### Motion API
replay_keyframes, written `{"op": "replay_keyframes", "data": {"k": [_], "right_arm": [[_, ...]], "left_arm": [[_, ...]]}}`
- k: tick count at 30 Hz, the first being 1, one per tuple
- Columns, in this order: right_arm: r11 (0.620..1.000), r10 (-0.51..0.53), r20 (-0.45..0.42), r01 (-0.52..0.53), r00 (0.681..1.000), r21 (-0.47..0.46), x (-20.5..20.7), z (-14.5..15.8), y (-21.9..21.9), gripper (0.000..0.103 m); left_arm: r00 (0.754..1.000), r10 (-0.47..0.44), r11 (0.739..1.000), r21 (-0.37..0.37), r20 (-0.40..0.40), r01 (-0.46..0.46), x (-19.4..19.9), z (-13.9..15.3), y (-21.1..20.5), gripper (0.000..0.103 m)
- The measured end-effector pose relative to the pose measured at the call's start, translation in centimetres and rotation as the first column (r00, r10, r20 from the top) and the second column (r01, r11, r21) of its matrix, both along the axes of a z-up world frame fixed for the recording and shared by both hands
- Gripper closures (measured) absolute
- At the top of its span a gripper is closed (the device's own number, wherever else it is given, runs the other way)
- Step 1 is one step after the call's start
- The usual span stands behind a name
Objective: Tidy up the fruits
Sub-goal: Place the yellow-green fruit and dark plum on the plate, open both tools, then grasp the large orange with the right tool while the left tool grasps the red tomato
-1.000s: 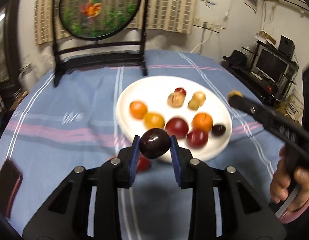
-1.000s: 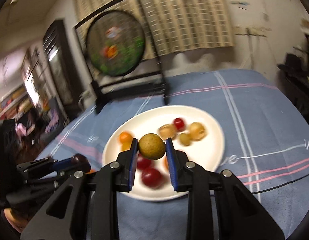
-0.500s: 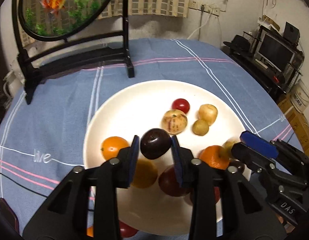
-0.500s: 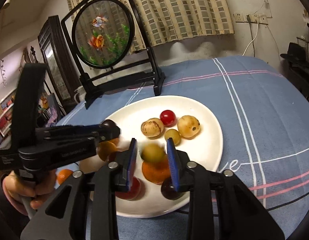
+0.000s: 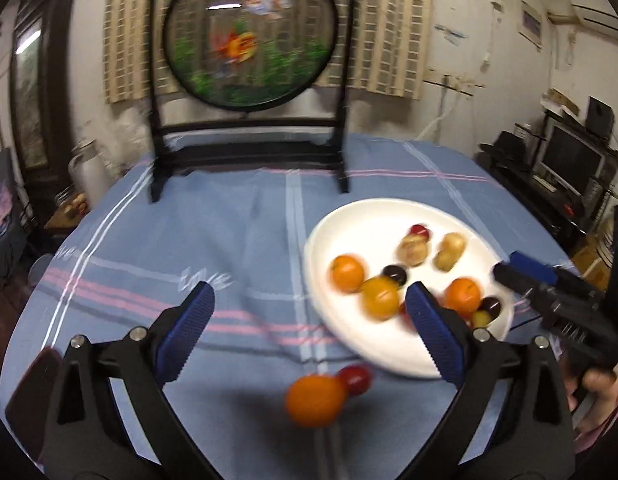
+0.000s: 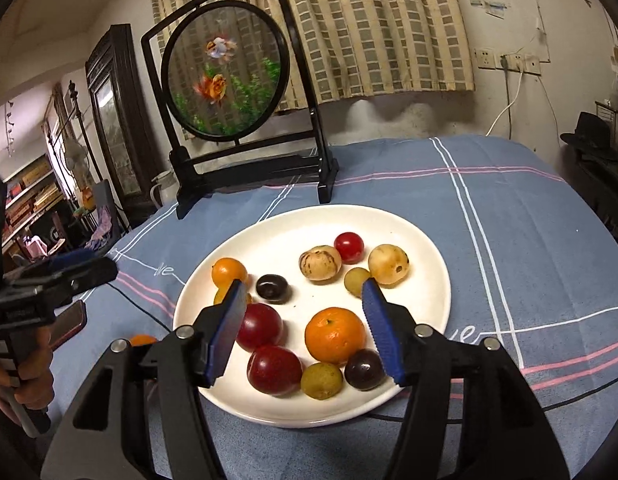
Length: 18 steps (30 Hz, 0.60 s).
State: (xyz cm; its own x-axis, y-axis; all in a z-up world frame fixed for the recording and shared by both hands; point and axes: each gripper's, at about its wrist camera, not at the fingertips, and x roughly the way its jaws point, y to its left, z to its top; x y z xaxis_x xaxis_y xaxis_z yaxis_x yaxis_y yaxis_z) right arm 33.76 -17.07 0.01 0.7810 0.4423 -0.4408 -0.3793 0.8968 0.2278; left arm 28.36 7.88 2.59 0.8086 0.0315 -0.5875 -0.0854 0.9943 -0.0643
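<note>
Both claws agape; white plate [image 6: 425, 256] full of fruit

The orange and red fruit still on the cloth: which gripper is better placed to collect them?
Left. The open left gripper hovers directly over the orange and red fruit; the right gripper, also open, sits over the plate.

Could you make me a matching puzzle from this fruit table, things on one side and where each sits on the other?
Things:
1. dark plum
2. loose orange
3. goldfish screen
4. yellow-green fruit

Places:
A. on the cloth, off the plate
B. standing behind the plate
C. plate's near edge
D. on the plate, beside an orange

Pairs: 1-D, 2-A, 3-B, 4-C
</note>
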Motion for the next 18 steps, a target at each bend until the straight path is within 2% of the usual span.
{"op": "replay_keyframes", "data": {"k": [6, 8, 11, 14, 18], "right_arm": [[1.0, -0.004, 0.008, 0.004, 1.0, -0.016, -0.3, -0.1, 0.3, 0.043], [1.0, -0.004, 0.009, 0.005, 1.0, -0.023, -0.5, -0.1, 0.5, 0.043], [1.0, 0.007, 0.028, -0.006, 1.0, -0.025, -1.2, 0.2, 0.8, 0.043], [0.998, 0.064, 0.05, -0.063, 0.997, -0.024, -2.4, 0.7, 1.7, 0.043], [0.969, 0.238, 0.055, -0.233, 0.97, -0.077, -4.7, 0.9, 5.1, 0.043]], "left_arm": [[0.999, 0.023, 1.0, -0.021, -0.033, -0.023, -1.8, -2.5, 1.7, 0.005], [0.999, 0.039, 0.999, 0.019, -0.035, -0.038, -2.2, -2.7, 1.9, 0.005], [0.997, 0.077, 0.995, 0.059, 0.002, -0.077, -2.6, -2.0, 2.0, 0.005], [0.994, 0.112, 0.989, 0.092, 0.017, -0.114, -2.7, -1.7, 2.6, 0.005], [0.988, 0.15, 0.987, 0.052, -0.021, -0.149, -2.3, -2.0, 3.8, 0.005]]}}
